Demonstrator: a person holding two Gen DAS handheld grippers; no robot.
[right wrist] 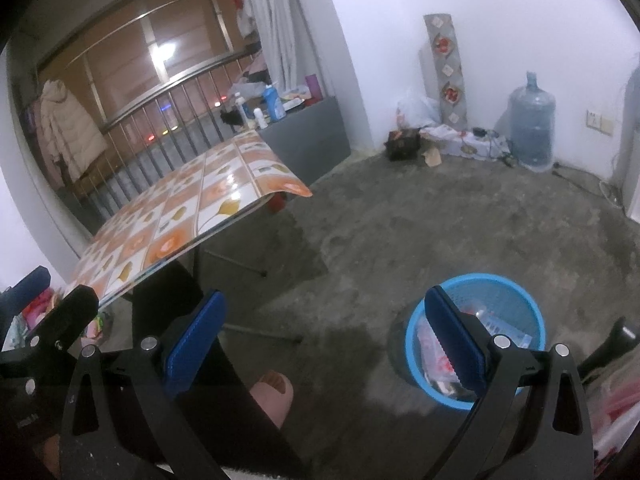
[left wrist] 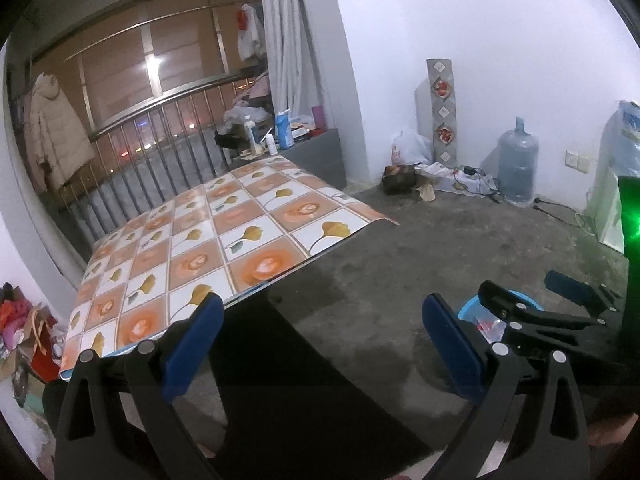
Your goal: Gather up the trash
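Left gripper (left wrist: 322, 344): jaws spread wide, nothing between the blue pads (left wrist: 196, 344). It hangs above the concrete floor (left wrist: 400, 248), just off the near edge of the tabletop (left wrist: 192, 240).

Right gripper (right wrist: 322, 340): jaws likewise spread wide and empty. Its right pad overlaps the near rim of the wastebasket (right wrist: 516, 284) in the right wrist view; whether it touches the rim cannot be determined.

Wastebasket: blue plastic with a mesh wall, upright on the floor, well apart from the tabletop. Trash (right wrist: 432, 350) lies inside it: clear wrapping, a red-and-white wrapper and a pale blue packet. In the left wrist view the wastebasket (left wrist: 468, 308) is mostly hidden behind the right gripper's black linkage.

Tabletop: covered by a glossy cloth printed with orange flower squares and yellow leaf squares. The visible surface carries no items. The far right corner of the cloth hangs past the edge.

Person: a dark trouser leg (right wrist: 180, 292) and a pink slipper (right wrist: 272, 396) show below the tabletop's near edge, between the two pads in the right wrist view.

Background: a large water bottle (right wrist: 532, 124) stands at the far wall, beside a rolled patterned sheet (right wrist: 446, 76) leaning upright. A metal railing (left wrist: 160, 136) runs behind the tabletop's far edge.
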